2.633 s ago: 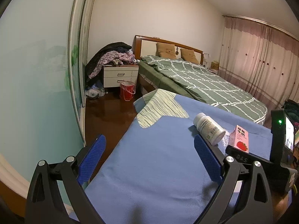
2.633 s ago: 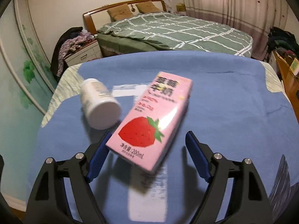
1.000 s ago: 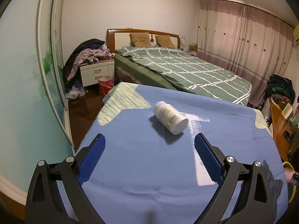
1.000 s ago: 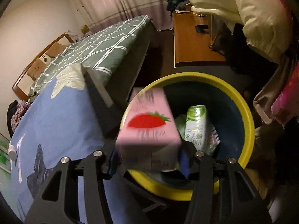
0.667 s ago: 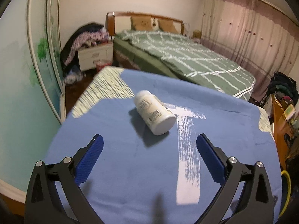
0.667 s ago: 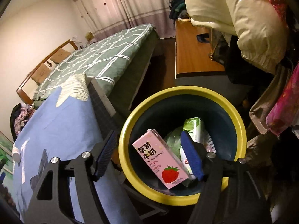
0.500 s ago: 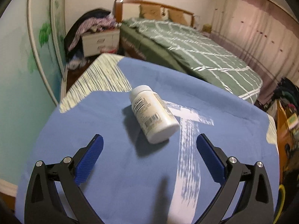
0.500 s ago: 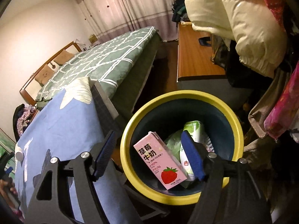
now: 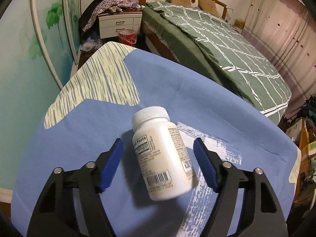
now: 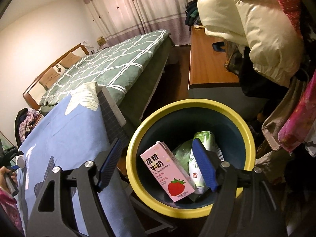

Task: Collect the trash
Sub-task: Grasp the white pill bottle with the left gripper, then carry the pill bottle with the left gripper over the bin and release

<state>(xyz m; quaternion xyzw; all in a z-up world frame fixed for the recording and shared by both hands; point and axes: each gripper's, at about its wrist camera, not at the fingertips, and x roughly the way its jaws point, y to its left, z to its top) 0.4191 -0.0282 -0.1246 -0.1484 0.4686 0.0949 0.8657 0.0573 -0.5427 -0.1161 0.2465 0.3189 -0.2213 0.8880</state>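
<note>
The left tongs (image 9: 158,158) are closing astride the white plastic pill bottle (image 9: 161,154), not yet touching; its long axis runs along their reach, cap pointing away. The right tongs (image 10: 158,165) hang apart, empty.

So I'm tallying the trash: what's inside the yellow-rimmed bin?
In the bin: a pink strawberry milk carton, a green-and-white pouch and green packaging behind it. Anything beneath them is covered.

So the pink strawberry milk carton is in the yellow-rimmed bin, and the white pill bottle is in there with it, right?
Not quite. The pink strawberry milk carton is in the yellow-rimmed bin, but the white pill bottle is not: the left wrist view shows it lying on the blue cloth, between the left tongs as they close.
</note>
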